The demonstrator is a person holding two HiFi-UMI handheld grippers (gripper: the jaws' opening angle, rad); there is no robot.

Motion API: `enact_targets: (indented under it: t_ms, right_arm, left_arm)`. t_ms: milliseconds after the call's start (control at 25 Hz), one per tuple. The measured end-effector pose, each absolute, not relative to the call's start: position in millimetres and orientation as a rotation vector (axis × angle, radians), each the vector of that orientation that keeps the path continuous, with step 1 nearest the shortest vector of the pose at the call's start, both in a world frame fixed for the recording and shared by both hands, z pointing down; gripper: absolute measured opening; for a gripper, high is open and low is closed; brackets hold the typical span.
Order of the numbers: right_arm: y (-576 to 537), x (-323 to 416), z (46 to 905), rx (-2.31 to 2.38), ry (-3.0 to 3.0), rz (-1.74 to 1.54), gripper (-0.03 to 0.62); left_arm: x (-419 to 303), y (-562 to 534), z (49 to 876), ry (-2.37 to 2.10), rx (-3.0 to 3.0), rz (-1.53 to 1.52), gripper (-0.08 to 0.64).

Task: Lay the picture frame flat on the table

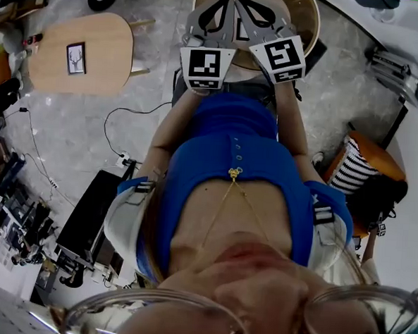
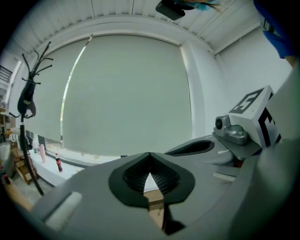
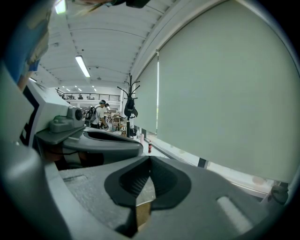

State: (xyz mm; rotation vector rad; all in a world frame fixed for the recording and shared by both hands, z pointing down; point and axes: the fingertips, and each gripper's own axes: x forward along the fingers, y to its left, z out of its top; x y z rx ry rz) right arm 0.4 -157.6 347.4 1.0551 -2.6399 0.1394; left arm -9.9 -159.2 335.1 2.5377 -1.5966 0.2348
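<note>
The picture frame (image 1: 76,57) sits well apart from both tools, far off to the left in the head view, on a pale wooden table (image 1: 104,40) with rounded corners; a stretch of grey floor (image 1: 126,136) separates that table from the person; neither gripper view takes in the frame. The left gripper (image 1: 222,5) and the right gripper (image 1: 246,6) are held side by side, nearly touching, in front of the person's chest, over a round wooden table (image 1: 307,20); each carries its marker cube (image 1: 206,67) behind the jaws.

The frame is small and upright-oblong, with a thin black border around a white sheet that bears a dark deer's-head figure; its face shows to the head camera; whether it lies flat or leans I cannot tell from here; it sits near the table's left-hand part, with bare wood all round it.

In its own view the left gripper (image 2: 150,164) has its jaws brought together, the ribbed black pads (image 2: 133,176) meeting at the tip with nothing held between them; the right gripper (image 3: 150,164) is likewise closed and empty, its pads (image 3: 133,183) meeting at the tip; both point towards a pale roller blind (image 2: 126,93).
</note>
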Motion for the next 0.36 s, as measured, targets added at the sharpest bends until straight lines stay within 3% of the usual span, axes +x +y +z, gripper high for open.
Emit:
enact_targets:
  t_ms: [360]
  right_arm:
    - [-154.3, -7.2, 345.1, 1.054, -2.637, 0.14, 0.0]
  left_arm:
    - [-17.8, -156.6, 332.2, -1.606, 2.542, 0.238, 0.0]
